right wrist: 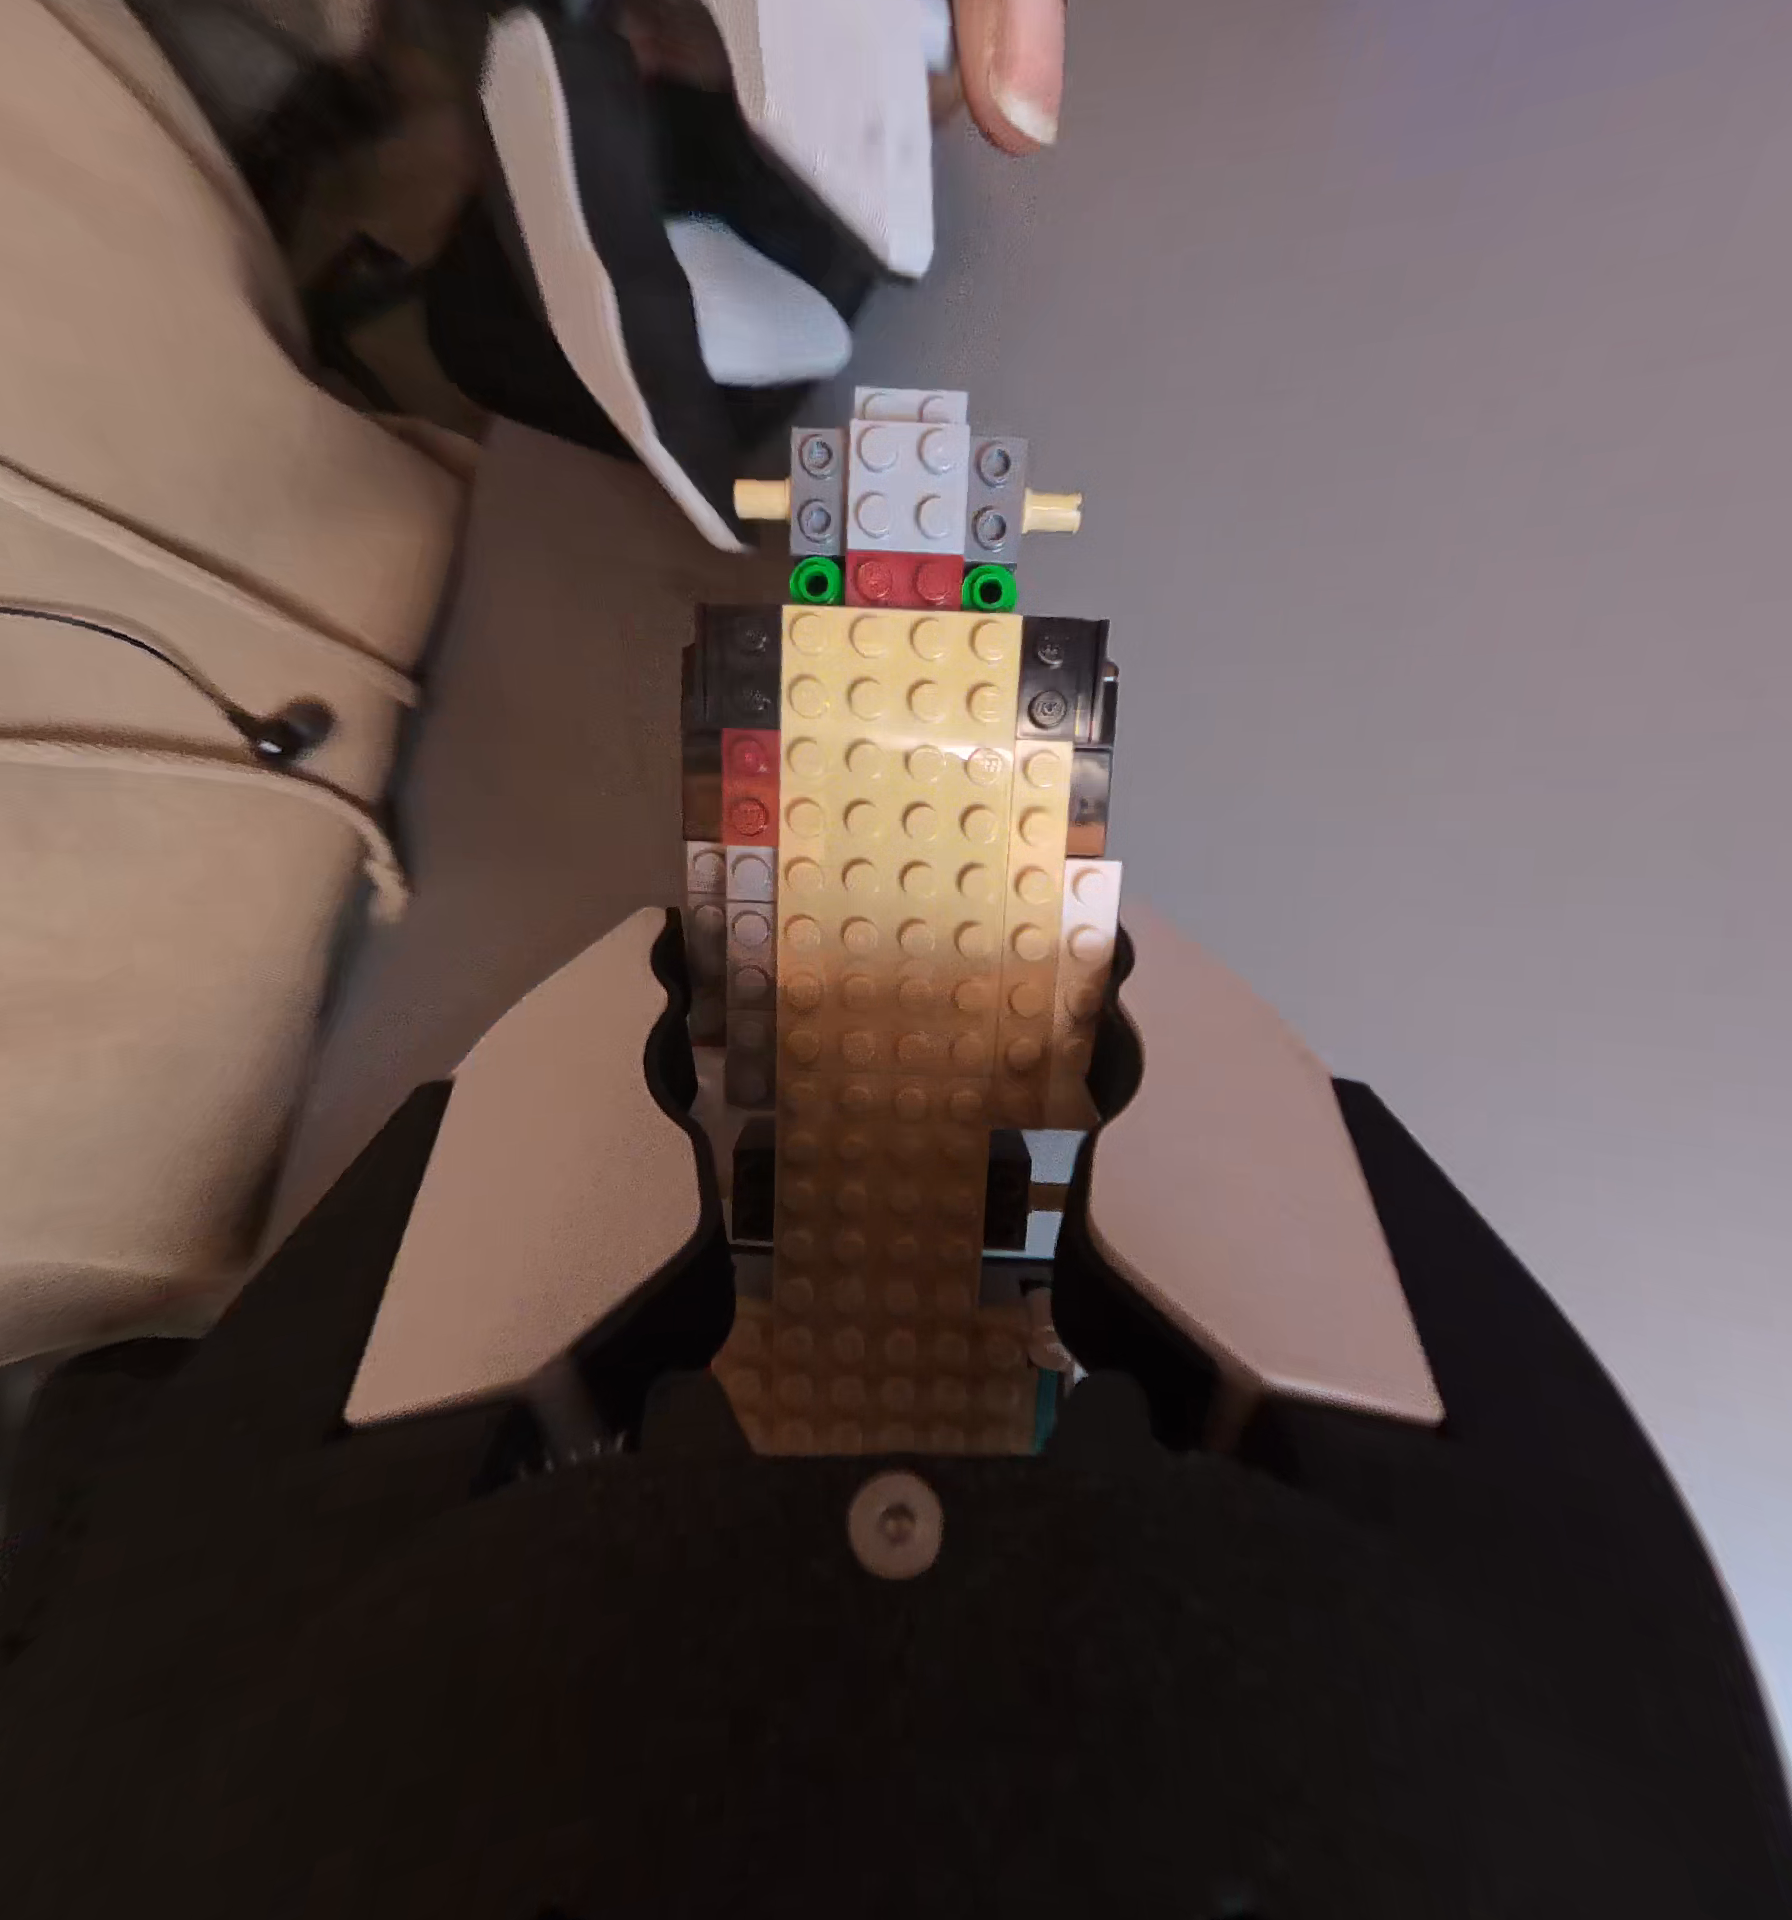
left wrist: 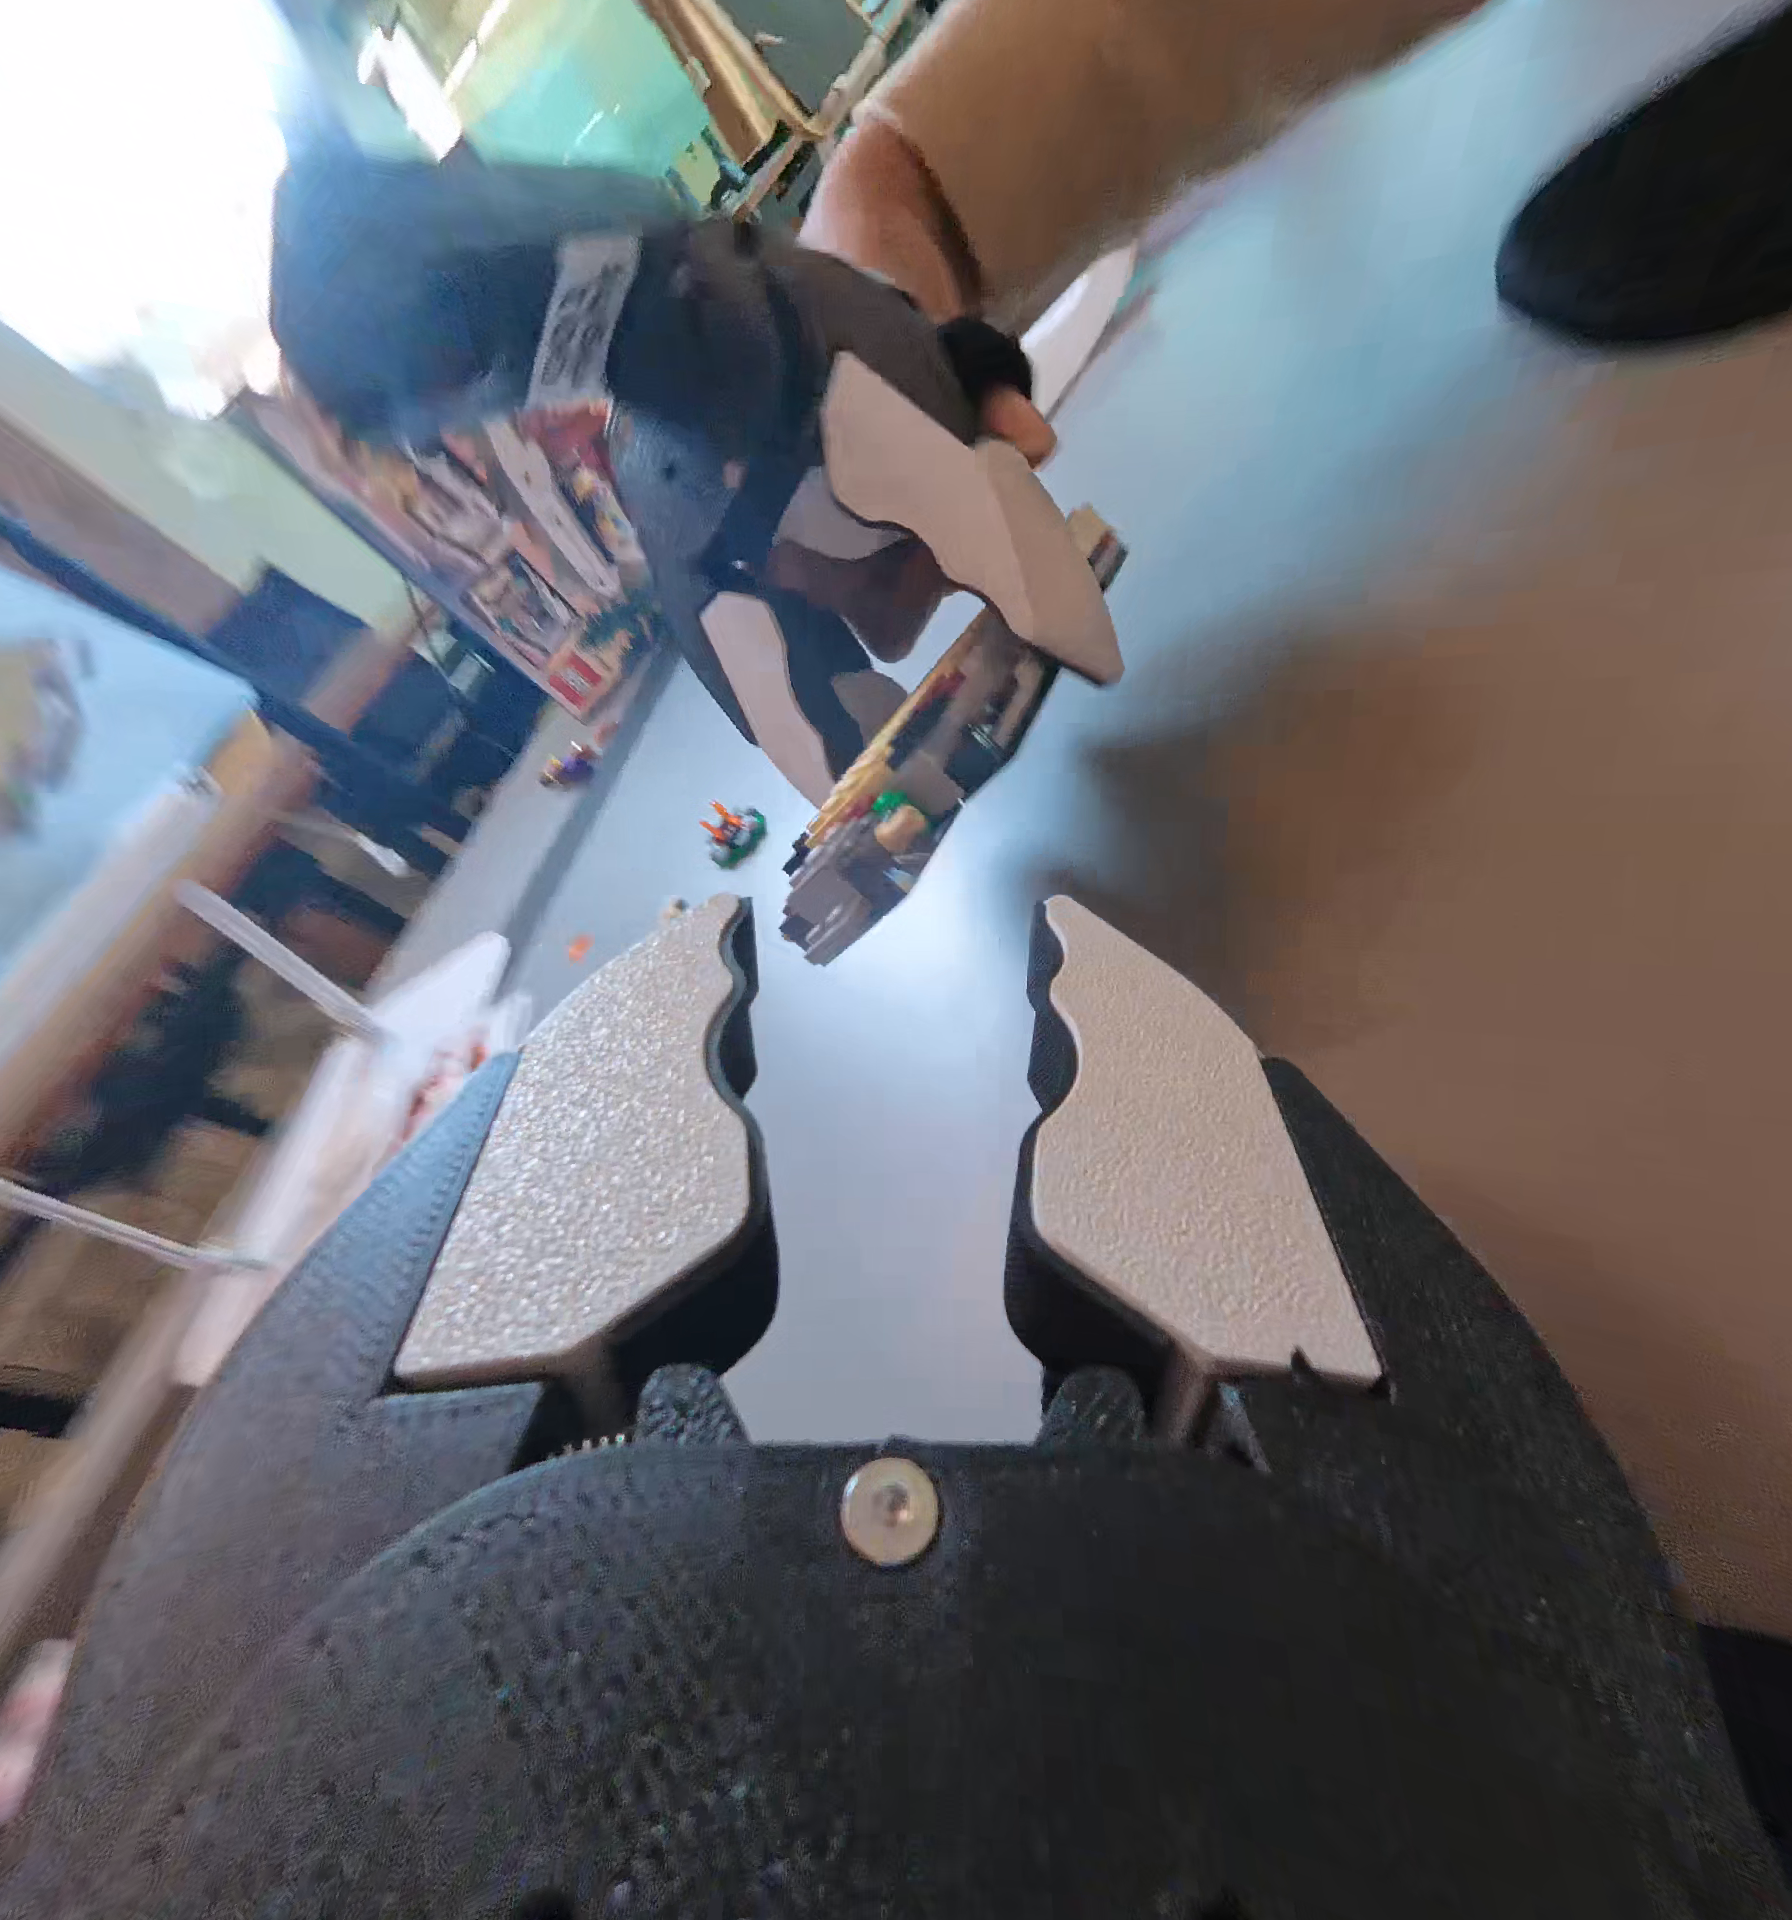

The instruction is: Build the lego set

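Right tongs (right wrist: 892, 997) pinch a tan brick model (right wrist: 902, 831) above the counter (right wrist: 1494, 623); left tongs (left wrist: 892, 935) spread, bare, nearby.

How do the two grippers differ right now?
The right gripper is clamped on a brick model with a tan studded top; the left gripper holds nothing. The left one's fingers stand apart over bare table, while the model fills the right's. Both have pale fingers on black bodies.

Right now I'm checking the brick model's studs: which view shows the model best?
The right wrist view: the brick model fills the middle, tan studded plate sharp, between the right tongs. The left wrist view shows it far off, edge-on and blurred.
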Demonstrator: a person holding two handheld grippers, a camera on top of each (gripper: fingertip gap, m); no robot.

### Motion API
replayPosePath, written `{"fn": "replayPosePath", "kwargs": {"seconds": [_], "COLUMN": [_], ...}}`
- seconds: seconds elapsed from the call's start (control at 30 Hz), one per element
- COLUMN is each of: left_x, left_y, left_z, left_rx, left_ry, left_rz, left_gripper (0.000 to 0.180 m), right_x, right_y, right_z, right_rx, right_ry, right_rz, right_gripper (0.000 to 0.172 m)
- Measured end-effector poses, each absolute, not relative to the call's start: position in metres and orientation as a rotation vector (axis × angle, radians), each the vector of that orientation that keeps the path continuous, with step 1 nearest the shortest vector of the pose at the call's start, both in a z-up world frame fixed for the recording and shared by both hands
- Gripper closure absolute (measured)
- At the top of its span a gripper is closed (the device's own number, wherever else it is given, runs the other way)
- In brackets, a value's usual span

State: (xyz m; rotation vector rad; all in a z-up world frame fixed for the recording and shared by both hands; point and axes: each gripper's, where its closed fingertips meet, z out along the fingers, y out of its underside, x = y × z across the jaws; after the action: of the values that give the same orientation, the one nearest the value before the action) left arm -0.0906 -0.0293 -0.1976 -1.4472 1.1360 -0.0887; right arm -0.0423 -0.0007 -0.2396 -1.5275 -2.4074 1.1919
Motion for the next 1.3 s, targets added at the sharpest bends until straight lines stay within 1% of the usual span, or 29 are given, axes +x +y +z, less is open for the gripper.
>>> {"fn": "replayPosePath", "kwargs": {"seconds": [0.03,0.13,0.3,0.37,0.63,0.73,0.9,1.1,1.2,1.3], "left_x": [-0.094,-0.103,-0.111,-0.115,-0.126,-0.132,-0.141,-0.154,-0.159,-0.163], "left_y": [-0.026,-0.014,-0.008,-0.007,-0.002,-0.001,0.001,0.006,0.006,0.007], "left_z": [-0.197,-0.198,-0.202,-0.203,-0.204,-0.201,-0.195,-0.190,-0.188,-0.190], "left_rx": [-1.500,-1.610,-1.672,-1.672,-1.683,-1.677,-1.662,-1.641,-1.632,-1.638], "left_ry": [1.049,0.844,0.725,0.728,0.656,0.617,0.566,0.509,0.493,0.488], "left_rz": [-0.192,-0.417,-0.520,-0.481,-0.486,-0.490,-0.480,-0.396,-0.379,-0.363], "left_gripper": [0.127,0.127,0.129,0.131,0.132,0.132,0.137,0.151,0.166,0.174], "right_x": [-0.044,-0.050,-0.057,-0.058,-0.068,-0.071,-0.076,-0.090,-0.101,-0.115], "right_y": [0.005,0.022,0.036,0.039,0.045,0.041,0.048,0.136,0.178,0.216], "right_z": [-0.244,-0.259,-0.282,-0.290,-0.287,-0.269,-0.226,-0.160,-0.125,-0.095], "right_rx": [-1.508,-1.444,-1.284,-1.239,-1.179,-1.201,-1.298,-1.313,-1.281,-1.252], "right_ry": [-2.429,-2.519,-2.652,-2.700,-2.741,-2.634,-2.158,-1.493,-1.314,-1.178], "right_rz": [1.083,0.739,0.362,0.291,0.250,0.343,0.672,0.687,0.650,0.633], "right_gripper": [0.097,0.096,0.096,0.096,0.099,0.093,0.098,0.111,0.116,0.119]}}
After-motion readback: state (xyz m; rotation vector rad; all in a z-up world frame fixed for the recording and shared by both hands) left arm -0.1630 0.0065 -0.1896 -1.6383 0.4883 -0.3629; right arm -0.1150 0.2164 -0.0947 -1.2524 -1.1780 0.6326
